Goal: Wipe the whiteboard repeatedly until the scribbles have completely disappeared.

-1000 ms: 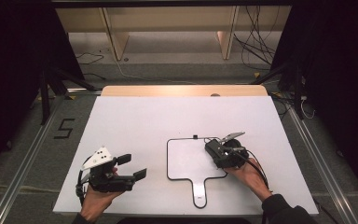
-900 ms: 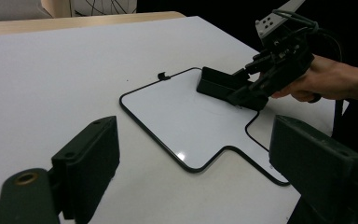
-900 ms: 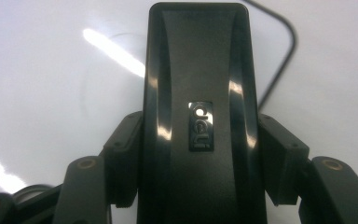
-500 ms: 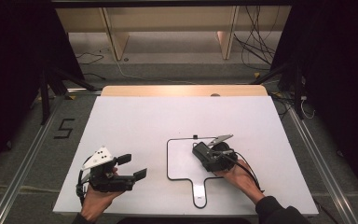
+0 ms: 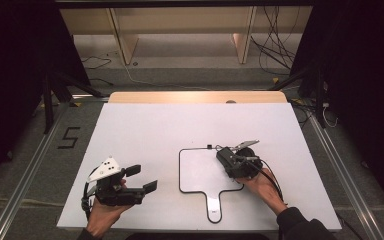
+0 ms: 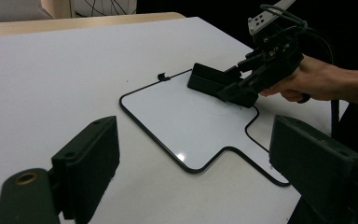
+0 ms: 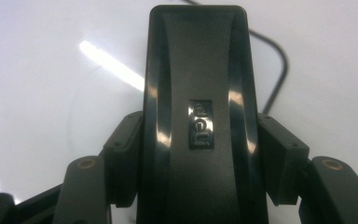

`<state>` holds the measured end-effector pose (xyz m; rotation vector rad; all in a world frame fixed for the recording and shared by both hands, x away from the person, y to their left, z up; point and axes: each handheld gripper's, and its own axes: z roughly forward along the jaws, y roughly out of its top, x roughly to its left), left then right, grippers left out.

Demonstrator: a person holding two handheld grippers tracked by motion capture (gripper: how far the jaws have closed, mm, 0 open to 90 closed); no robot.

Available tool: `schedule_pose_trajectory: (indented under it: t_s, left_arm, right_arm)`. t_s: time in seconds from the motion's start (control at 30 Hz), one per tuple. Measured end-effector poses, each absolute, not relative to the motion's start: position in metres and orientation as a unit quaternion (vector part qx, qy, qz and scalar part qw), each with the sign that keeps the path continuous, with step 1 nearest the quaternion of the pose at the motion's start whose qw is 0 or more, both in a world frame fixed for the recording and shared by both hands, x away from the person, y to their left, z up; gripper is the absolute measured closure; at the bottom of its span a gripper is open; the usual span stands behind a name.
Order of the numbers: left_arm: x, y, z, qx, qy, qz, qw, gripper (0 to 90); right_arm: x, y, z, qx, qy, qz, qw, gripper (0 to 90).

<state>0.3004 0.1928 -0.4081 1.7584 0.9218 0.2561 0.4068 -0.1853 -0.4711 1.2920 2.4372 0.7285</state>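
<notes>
1. Table (image 5: 145, 135): white, bare around the work.
2. Whiteboard (image 5: 200, 170): handled, lies flat near the front edge, looks clean; wiping seems nearly done.
3. Left gripper (image 5: 142, 178): jaws wide apart, holding nothing.
4. Right gripper (image 5: 226, 159): jaws clamped on the black eraser (image 7: 198, 116), pressed on the whiteboard.
5. Small clip (image 6: 163, 76): at the whiteboard's edge, out of the way.

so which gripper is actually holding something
The right gripper, shut on the black whiteboard eraser over the small whiteboard; the left gripper is open, empty.
</notes>
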Motion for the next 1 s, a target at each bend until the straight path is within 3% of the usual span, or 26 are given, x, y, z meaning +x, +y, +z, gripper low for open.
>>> schedule_pose_trajectory:
  t_s: [0.37,0.8,1.0]
  left_arm:
    - [0.300,0.192,-0.408,0.740,0.387,0.108,0.539,15.4]
    - [0.301,0.192,-0.408,0.740,0.387,0.107,0.539,15.5]
    - [0.301,0.192,-0.408,0.741,0.387,0.107,0.538,15.5]
  right_arm:
    - [0.395,-0.169,-0.471,0.407,0.867,0.259,0.122,40.3]
    - [0.411,-0.169,-0.477,0.410,0.853,0.290,0.144,40.8]
    - [0.396,-0.155,-0.477,0.372,0.871,0.293,0.132,40.8]
